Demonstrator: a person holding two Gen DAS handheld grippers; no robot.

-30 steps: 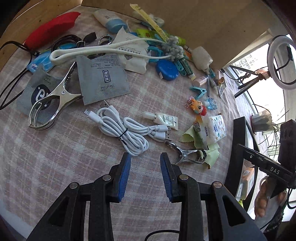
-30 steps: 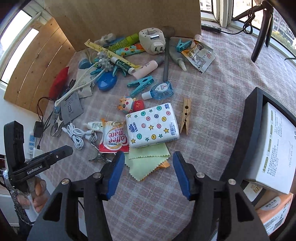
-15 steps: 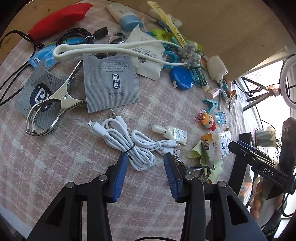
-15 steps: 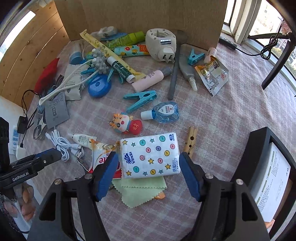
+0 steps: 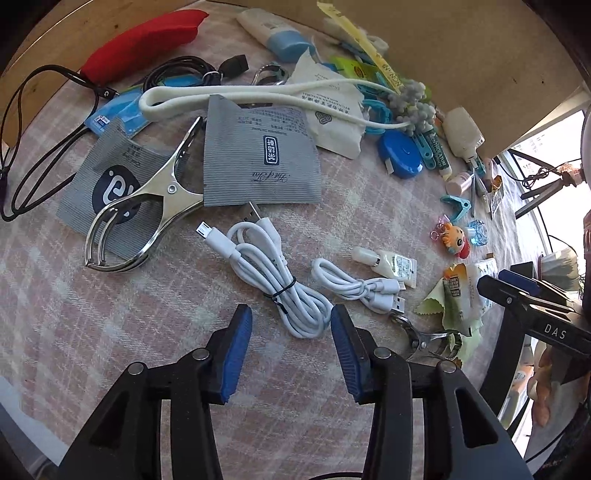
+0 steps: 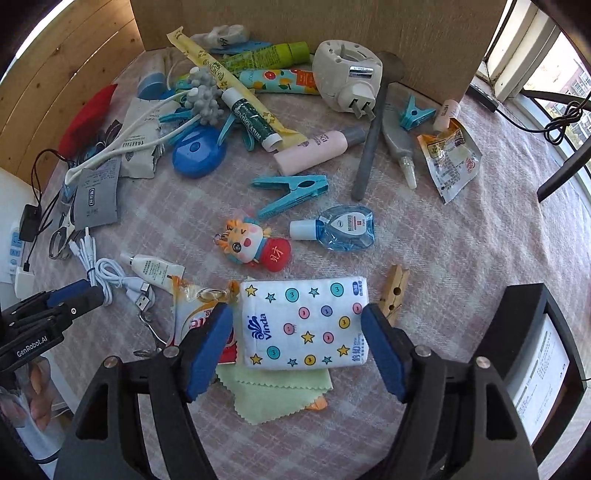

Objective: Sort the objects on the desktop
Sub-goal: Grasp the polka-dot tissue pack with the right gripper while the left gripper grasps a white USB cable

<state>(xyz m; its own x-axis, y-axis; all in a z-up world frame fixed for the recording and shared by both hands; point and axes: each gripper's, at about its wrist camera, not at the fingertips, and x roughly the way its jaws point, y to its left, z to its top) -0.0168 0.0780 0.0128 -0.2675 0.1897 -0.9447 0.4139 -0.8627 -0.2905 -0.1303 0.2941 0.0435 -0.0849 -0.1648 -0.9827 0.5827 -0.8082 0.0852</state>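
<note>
A white tissue pack (image 6: 303, 325) printed with stars and dots lies flat on the checked cloth. My right gripper (image 6: 295, 310) points down over it. Its jaws are opening and stand on either side of the pack's short ends, very close to them but not squeezing. A coiled white USB cable (image 5: 273, 273) tied with a black band lies in front of my left gripper (image 5: 291, 314). That gripper is open, and the cable's near loop reaches in between its blue pads (image 5: 236, 354). A smaller white cable (image 5: 354, 284) lies just right of it.
A coffee sachet (image 6: 195, 314) and a green cloth (image 6: 273, 395) lie partly under the pack, with a wooden peg (image 6: 395, 291) to its right. A black tray (image 6: 524, 332) stands at right. A steel clamp (image 5: 147, 206), grey pouches, tubes and clips crowd the far side, before a cardboard wall (image 6: 295, 18).
My right gripper came forward and down over the tissue pack while its jaws widened around it. My left gripper's jaws spread, and the white cable's loop now sits between them.
</note>
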